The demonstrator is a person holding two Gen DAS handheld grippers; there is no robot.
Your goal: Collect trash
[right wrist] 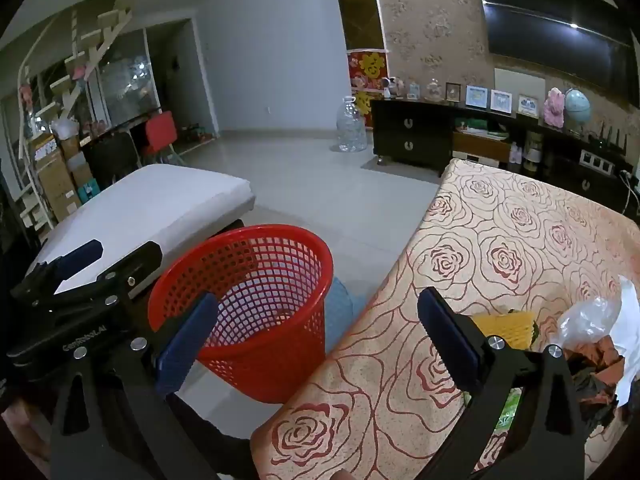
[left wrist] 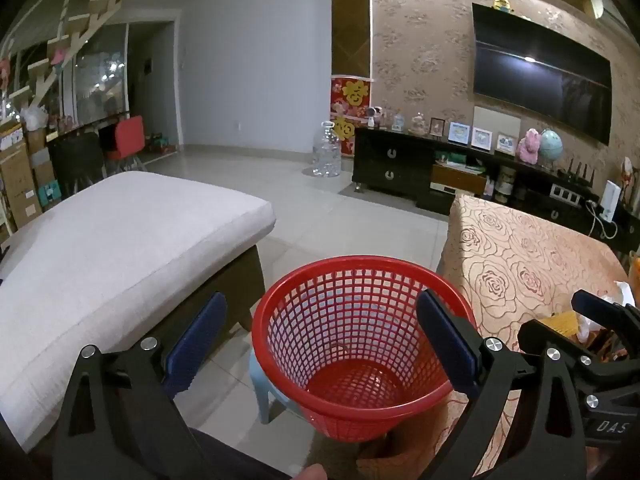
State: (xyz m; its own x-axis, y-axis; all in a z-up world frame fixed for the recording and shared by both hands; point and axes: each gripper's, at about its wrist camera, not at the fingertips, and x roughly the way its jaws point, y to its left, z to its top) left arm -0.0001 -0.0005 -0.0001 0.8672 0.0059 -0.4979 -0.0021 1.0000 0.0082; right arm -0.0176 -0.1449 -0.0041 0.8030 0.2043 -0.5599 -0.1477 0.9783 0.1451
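1. The pile of trash at the right edge of the rose-patterned tablecloth-covered table is cut off by the frame. A yellow ribbed sponge-like piece, crumpled clear plastic, white paper and dark scraps are made out; the rest is hard to tell.
2. The pile is partly hidden behind the right finger of the right gripper, whose blue-padded jaws are spread wide with nothing between them.
3. In the left wrist view, the left gripper is seen wide apart too, framing the red plastic mesh wastebasket, no pad touching it.
4. Inside the wastebasket only its mesh bottom is shown; it is perched on a pale blue plastic stool, just beside the table's left edge.
5. Only a sliver of the trash is caught in the left view; the right view lays it open.
6. The room: pale tiled floor, a white cushioned bench, a dark TV cabinet, a wall-mounted television.
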